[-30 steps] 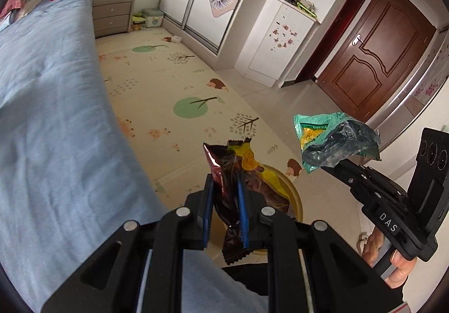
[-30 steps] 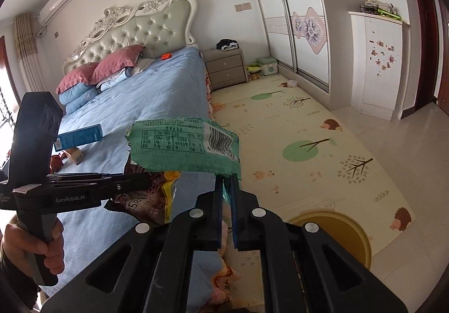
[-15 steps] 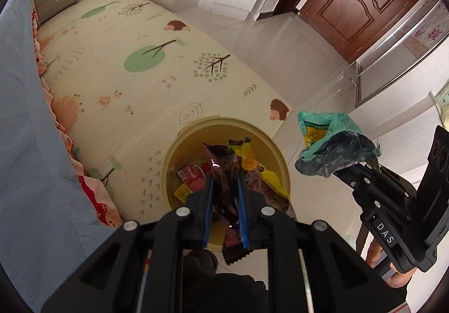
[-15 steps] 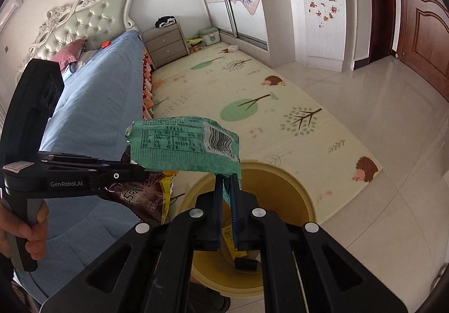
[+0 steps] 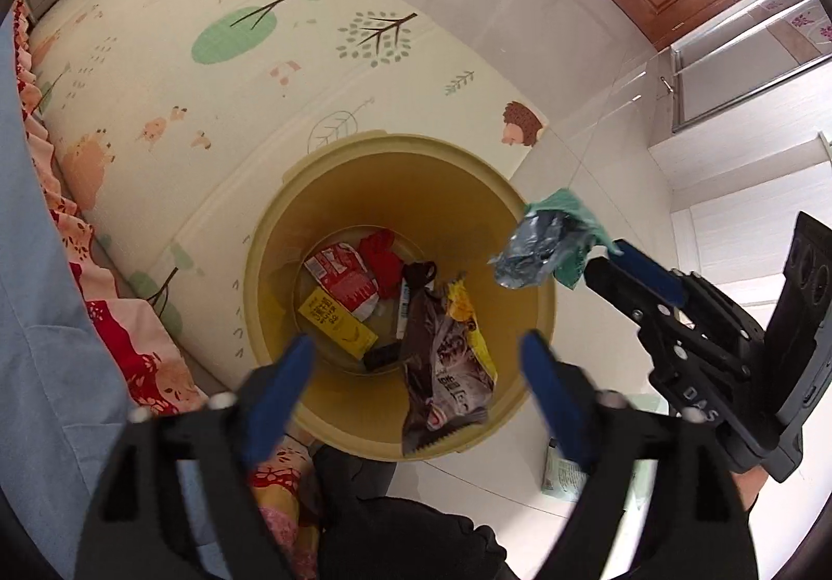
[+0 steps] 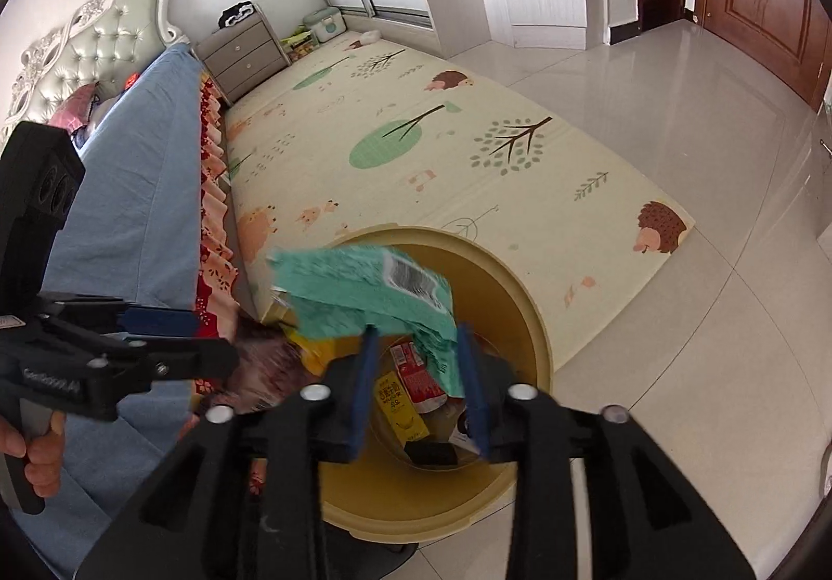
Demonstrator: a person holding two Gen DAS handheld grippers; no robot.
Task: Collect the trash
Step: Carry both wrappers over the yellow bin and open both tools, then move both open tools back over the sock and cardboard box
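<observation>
A yellow bin [image 5: 395, 148] stands on the floor below both grippers, with red, yellow and dark packets at its bottom. My left gripper [image 5: 416, 366] points down into it, its jaws opening wide. A brown and yellow snack wrapper [image 5: 447, 361] hangs loose between them over the bin, touching neither pad. My right gripper [image 6: 416, 366] is over the bin's [image 6: 525, 299] near rim, jaws opening. A green wrapper [image 6: 359, 288] tips forward between its fingers, no longer pinched. From the left wrist view, the green wrapper [image 5: 556, 236] sits at the right gripper's [image 5: 619, 262] tip.
A bed with a blue sheet [image 6: 130, 195] and red frill runs along the left, close to the bin. A patterned play mat [image 6: 416, 153] covers the floor beyond. A small pale packet [image 5: 564, 476] lies on the tiles. A nightstand [image 6: 239, 54] stands far back.
Both grippers sank and tilted down over the bin. Both pairs of jaws spread apart. The brown wrapper left the left pads and drops; the green wrapper tips loose.
</observation>
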